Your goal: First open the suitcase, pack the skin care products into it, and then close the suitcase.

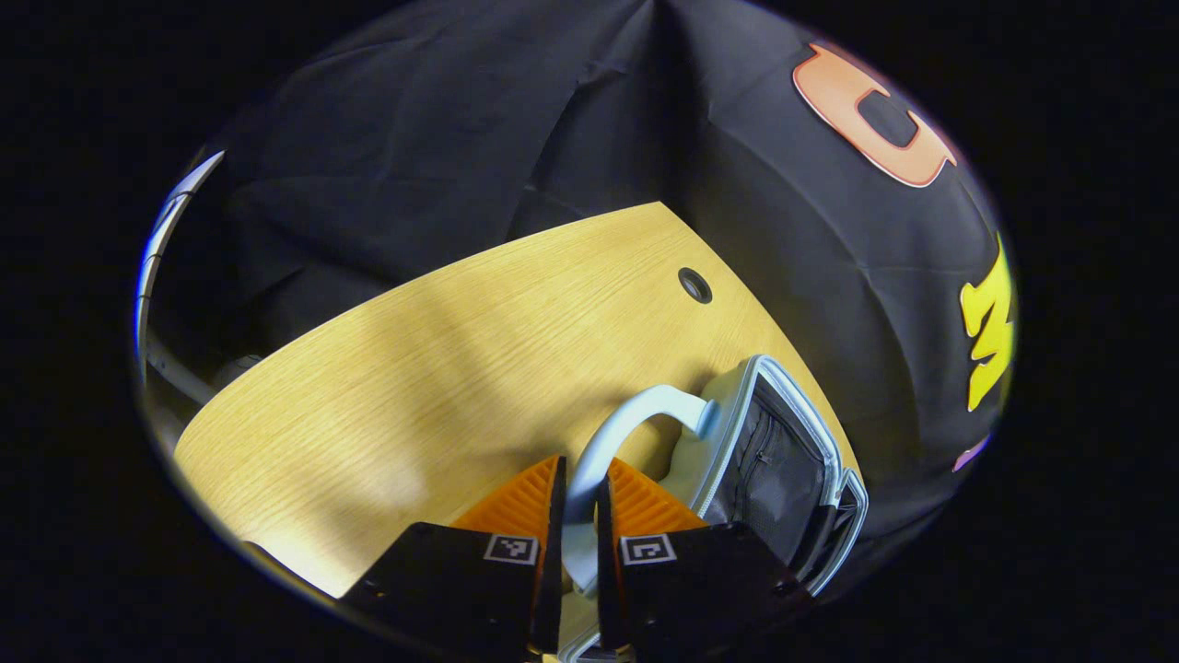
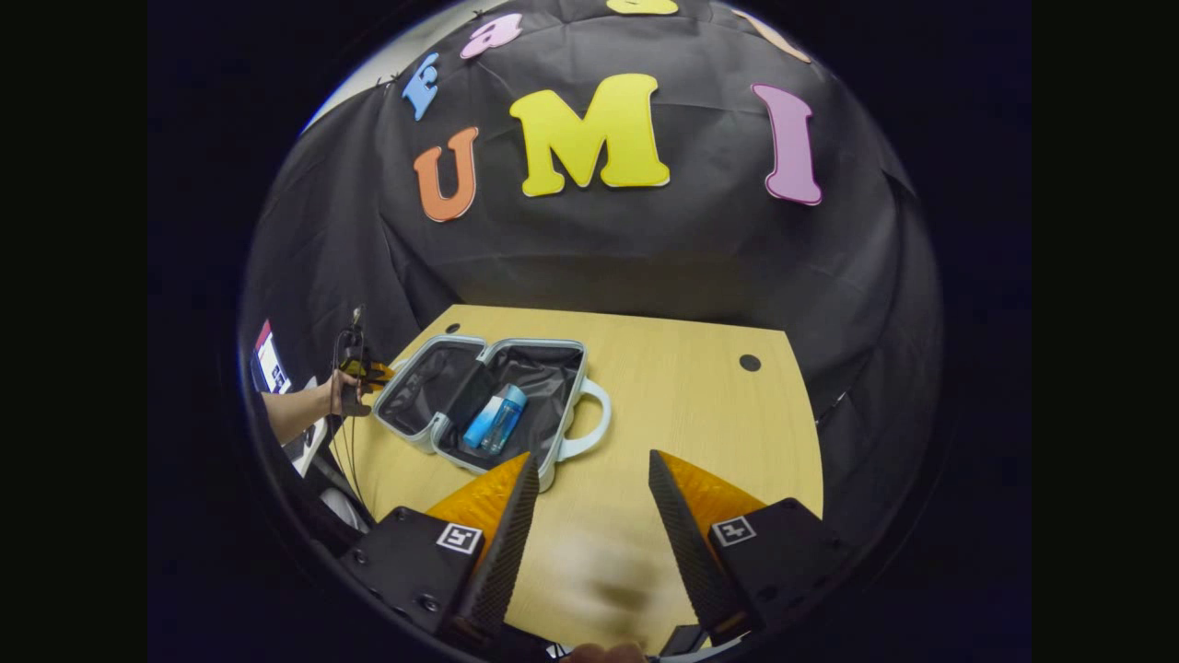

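Left gripper (image 1: pixel 580 502) fingers pinch the suitcase handle (image 1: pixel 615 428) between them; past the tips, the open suitcase (image 1: pixel 778 460) with its grey lining. Right gripper (image 2: pixel 589 502) fingers spread wide, holding nothing, over the table (image 2: pixel 700 405). Beyond its left finger, the suitcase lies open (blue bottles (image 2: pixel 496 419) inside); a hand (image 2: pixel 339 391) farther off.

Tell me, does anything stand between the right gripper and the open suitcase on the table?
Nothing visible does. In the right gripper view, the right gripper hangs open and just a bare strip of table separates it from the suitcase.
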`<action>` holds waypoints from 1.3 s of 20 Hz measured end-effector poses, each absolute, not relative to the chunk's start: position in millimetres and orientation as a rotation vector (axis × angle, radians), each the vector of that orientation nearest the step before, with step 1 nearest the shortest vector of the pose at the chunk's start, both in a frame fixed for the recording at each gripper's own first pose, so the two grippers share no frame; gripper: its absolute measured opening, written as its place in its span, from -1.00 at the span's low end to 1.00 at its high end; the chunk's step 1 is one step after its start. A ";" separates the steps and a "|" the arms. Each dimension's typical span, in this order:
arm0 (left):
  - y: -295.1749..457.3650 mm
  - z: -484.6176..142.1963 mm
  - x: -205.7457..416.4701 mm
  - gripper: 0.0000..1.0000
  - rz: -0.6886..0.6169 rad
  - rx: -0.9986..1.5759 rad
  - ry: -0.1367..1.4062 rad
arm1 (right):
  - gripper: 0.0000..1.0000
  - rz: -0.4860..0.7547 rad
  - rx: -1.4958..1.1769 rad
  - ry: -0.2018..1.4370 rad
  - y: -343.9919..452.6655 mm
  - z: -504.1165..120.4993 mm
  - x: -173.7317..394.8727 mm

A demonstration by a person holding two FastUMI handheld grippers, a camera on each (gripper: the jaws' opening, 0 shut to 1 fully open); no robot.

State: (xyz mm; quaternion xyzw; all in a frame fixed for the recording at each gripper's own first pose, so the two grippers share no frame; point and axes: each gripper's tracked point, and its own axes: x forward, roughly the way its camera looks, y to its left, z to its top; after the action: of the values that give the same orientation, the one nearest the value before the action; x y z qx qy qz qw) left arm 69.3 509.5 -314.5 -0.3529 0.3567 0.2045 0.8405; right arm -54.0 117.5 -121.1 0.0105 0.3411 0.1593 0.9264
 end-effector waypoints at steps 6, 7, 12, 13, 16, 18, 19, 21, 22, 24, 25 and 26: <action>508.5 -259.1 64.3 -0.84 0.504 -0.629 0.732 | 0.45 0.345 0.086 0.662 109.8 -111.0 -53.2; 502.3 -239.4 66.5 -0.84 0.500 -0.611 0.703 | 0.44 0.348 0.088 0.645 108.0 -107.2 -52.0; 450.4 -139.3 66.4 -0.88 0.473 -0.487 0.543 | 0.44 0.341 0.078 0.551 94.5 -96.0 -44.7; 434.5 -119.1 67.1 -0.89 0.465 -0.482 0.501 | 0.45 0.323 0.083 0.526 88.7 -92.3 -41.6; 373.0 -67.8 66.3 -0.89 0.396 -0.421 0.390 | 0.44 0.302 0.132 0.512 79.8 -93.0 -40.6; 330.6 -45.2 67.3 -0.89 0.354 -0.349 0.337 | 0.45 0.271 0.143 0.502 65.5 -91.2 -37.6; 309.6 -38.5 68.8 -0.89 0.341 -0.327 0.313 | 0.45 0.243 0.141 0.485 55.4 -87.0 -35.2; 270.4 -29.7 73.7 -0.89 0.332 -0.290 0.265 | 0.44 0.158 0.122 0.433 29.2 -75.5 -29.9; 254.5 -28.3 79.3 -0.89 0.327 -0.264 0.244 | 0.45 0.113 0.110 0.403 20.9 -69.9 -31.0; 223.1 -26.0 83.1 -0.90 0.313 -0.197 0.202 | 0.44 0.042 0.102 0.359 2.2 -58.6 -35.7; 206.2 -25.9 85.1 -0.89 0.296 -0.173 0.191 | 0.44 0.017 0.101 0.355 -5.2 -57.0 -39.1; 187.7 -29.1 89.7 -0.89 0.272 -0.157 0.186 | 0.44 -0.002 0.097 0.358 -14.2 -59.0 -43.8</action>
State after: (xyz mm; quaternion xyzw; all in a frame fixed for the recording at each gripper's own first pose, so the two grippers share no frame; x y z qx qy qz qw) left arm 89.7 187.7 -29.1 -0.0780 0.0925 0.1352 0.9834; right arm -43.8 -14.2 -59.0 0.0481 0.1778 -0.0010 0.9829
